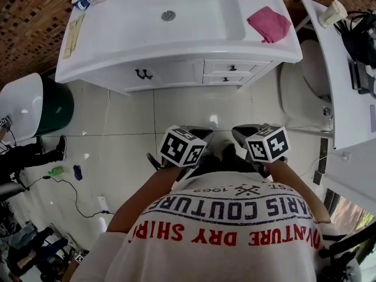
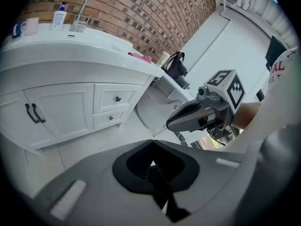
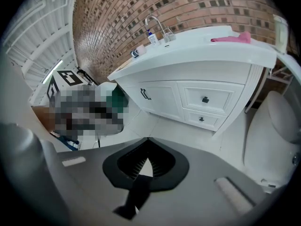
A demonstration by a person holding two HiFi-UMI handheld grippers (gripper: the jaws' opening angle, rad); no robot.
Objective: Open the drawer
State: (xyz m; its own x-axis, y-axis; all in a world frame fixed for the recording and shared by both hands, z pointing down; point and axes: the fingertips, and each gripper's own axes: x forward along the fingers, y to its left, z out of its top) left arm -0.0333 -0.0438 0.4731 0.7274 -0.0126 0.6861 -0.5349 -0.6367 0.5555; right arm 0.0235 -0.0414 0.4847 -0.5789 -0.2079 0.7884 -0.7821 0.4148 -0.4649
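Pink cloth (image 1: 269, 23) lies on white table (image 1: 176, 50), right of basin. Drain (image 1: 168, 16) at basin middle. Faucet (image 3: 155, 25) at back edge; soap bottle (image 2: 59, 19) and mug (image 1: 82, 1) near it. Toilet (image 1: 305, 81) right of table. Green bin (image 1: 53, 106) to left. Cable (image 1: 70, 190) on floor tiles. Brick wall (image 1: 23, 16) behind.

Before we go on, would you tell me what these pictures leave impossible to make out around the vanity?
- Contents of the upper drawer and lower drawer: both are shut in every view.
- Label on the bottle: too small, left gripper view.
- Toilet: cut off by the right edge, right gripper view.
- Whatever lies at the left of the right gripper view: a mosaic patch covers it.
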